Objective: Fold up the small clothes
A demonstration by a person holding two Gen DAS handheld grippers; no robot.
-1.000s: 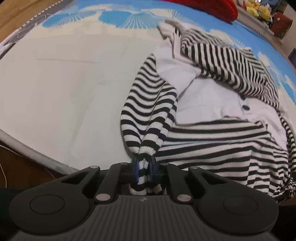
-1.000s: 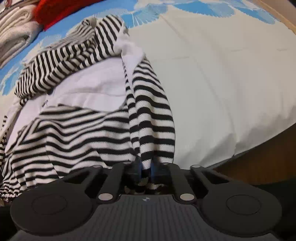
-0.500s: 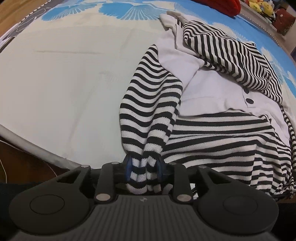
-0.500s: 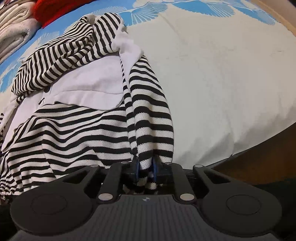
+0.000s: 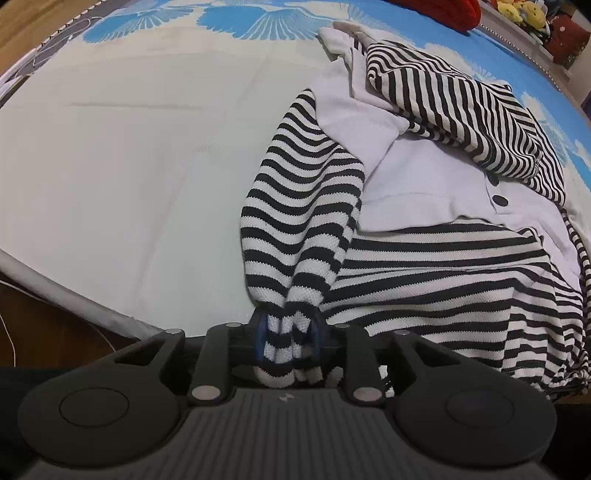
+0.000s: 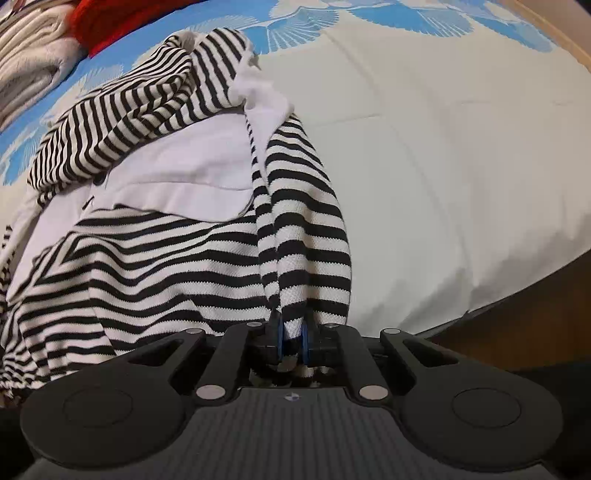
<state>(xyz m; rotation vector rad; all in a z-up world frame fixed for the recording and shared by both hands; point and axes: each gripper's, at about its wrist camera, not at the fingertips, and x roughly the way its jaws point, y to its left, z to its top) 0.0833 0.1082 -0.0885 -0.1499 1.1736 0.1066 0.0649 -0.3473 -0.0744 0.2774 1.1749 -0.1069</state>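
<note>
Left gripper [image 5: 290,341] low at near bed edge, blue pads loosely around bunched end of striped sleeve [image 5: 299,221], fabric filling gap. Striped garment [image 5: 424,280] sprawled crumpled on pale bedsheet [image 5: 129,166], white collar panel with dark buttons [image 5: 500,200] showing, other sleeve flopped across top. Over to right gripper [image 6: 291,339]: jaws closing, narrow, pinching second striped sleeve [image 6: 306,236] between blue pads. Red cloth [image 6: 122,18] far behind at head of bed.

Black-and-white striped garment [image 5: 424,280], with a white front panel and dark buttons, lies crumpled across the right of the left wrist frame. One striped sleeve [image 5: 303,221] runs down to bottom centre, its cuff bunched.
</note>
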